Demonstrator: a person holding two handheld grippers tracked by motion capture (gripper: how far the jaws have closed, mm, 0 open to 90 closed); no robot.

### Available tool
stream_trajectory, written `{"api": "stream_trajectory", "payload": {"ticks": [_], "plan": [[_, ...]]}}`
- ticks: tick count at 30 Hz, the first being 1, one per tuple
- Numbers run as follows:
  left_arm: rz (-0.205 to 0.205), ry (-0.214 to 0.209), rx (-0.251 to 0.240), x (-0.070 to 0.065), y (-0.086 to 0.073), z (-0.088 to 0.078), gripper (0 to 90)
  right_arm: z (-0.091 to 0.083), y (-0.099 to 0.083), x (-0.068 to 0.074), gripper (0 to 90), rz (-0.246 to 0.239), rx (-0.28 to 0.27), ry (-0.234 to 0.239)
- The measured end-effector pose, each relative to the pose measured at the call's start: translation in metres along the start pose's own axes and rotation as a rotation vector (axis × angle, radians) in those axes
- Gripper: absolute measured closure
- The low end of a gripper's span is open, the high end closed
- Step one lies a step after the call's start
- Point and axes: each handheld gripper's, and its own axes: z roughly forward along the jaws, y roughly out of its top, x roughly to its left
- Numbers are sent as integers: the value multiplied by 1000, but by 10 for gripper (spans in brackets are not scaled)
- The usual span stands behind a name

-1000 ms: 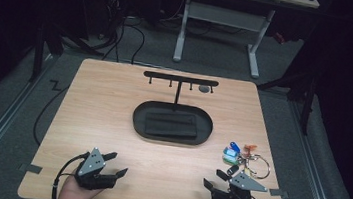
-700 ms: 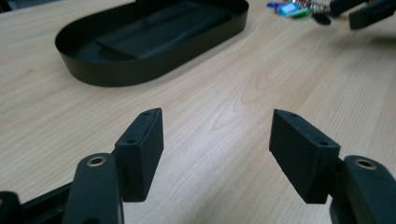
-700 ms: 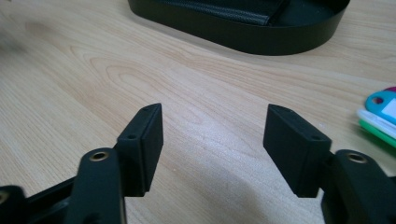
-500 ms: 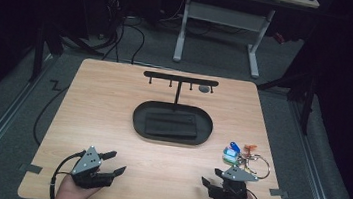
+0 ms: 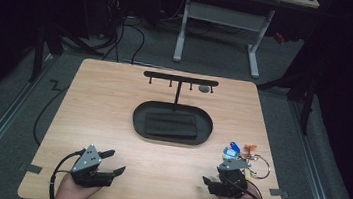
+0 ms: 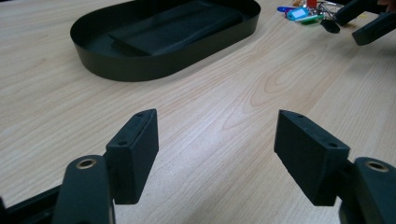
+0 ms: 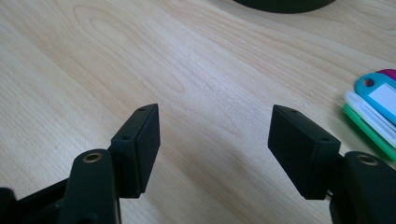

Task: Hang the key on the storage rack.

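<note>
Just beyond right gripper: key bunch, untouched, jaws apart.

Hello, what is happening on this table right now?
A person holds a pair of tongs in each hand at the near edge of the table. Both the left tongs and the right tongs are open and empty. The right tongs sit just beside the bunch of keys with coloured tags, not touching it. A black tray and hook stand wait behind.

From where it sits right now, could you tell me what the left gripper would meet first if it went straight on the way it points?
Probably the black oval tray. The left gripper has open, empty jaws, with bare table ahead, then the tray's near wall, slightly left of centre. Depth is unclear, so it might pass by the tray's right end.
</note>
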Motion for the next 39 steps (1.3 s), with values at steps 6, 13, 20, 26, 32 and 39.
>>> {"api": "stream_trajectory", "payload": {"ticks": [6,13,20,26,32,39], "plan": [[23,11,22,-1,-2,1,314,-11,-2,-9,352,-6,125,13],[41,-11,28,-3,-2,3,309,-35,-8,-30,380,17,235,-7],[37,-22,34,-3,-4,4,312,-48,-14,-50,427,22,319,-47],[50,-29,38,-5,-4,3,316,-55,-15,-71,496,28,355,-78],[57,-35,54,-6,-5,5,318,-58,-9,-97,587,36,374,-109],[60,-40,68,-6,-7,5,322,-43,-9,-122,639,62,427,-111]]}}
